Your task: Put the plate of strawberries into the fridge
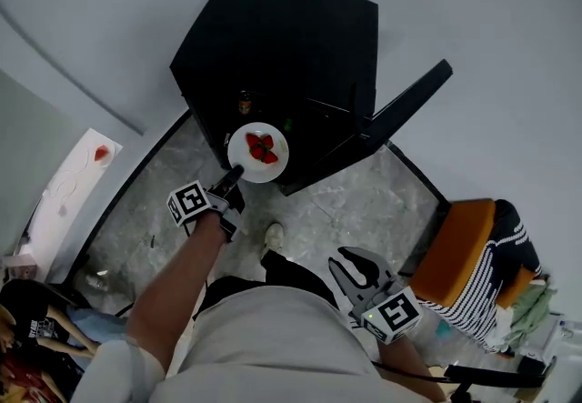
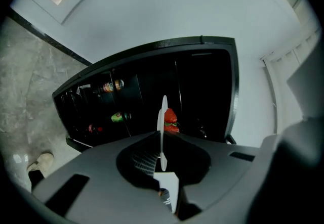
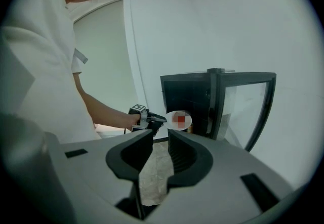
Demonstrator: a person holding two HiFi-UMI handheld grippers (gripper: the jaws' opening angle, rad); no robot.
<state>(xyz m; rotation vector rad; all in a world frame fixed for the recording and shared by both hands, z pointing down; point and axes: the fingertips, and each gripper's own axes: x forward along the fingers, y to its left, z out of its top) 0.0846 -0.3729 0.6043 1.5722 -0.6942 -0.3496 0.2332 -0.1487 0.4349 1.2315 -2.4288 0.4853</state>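
Observation:
A white plate with red strawberries hangs level in front of the open black fridge. My left gripper is shut on the plate's near rim. In the left gripper view the plate shows edge-on between the jaws of that gripper, with the strawberries just past it and the dark fridge shelves behind. My right gripper hangs low by my right side, open and holding nothing. The right gripper view shows its jaws apart, with the plate at the fridge mouth.
The fridge door stands swung out to the right. Bottles lie on the fridge's left shelves. An orange chair with a striped cloth is at my right. A white table stands at the left, and my shoe is on the marble floor.

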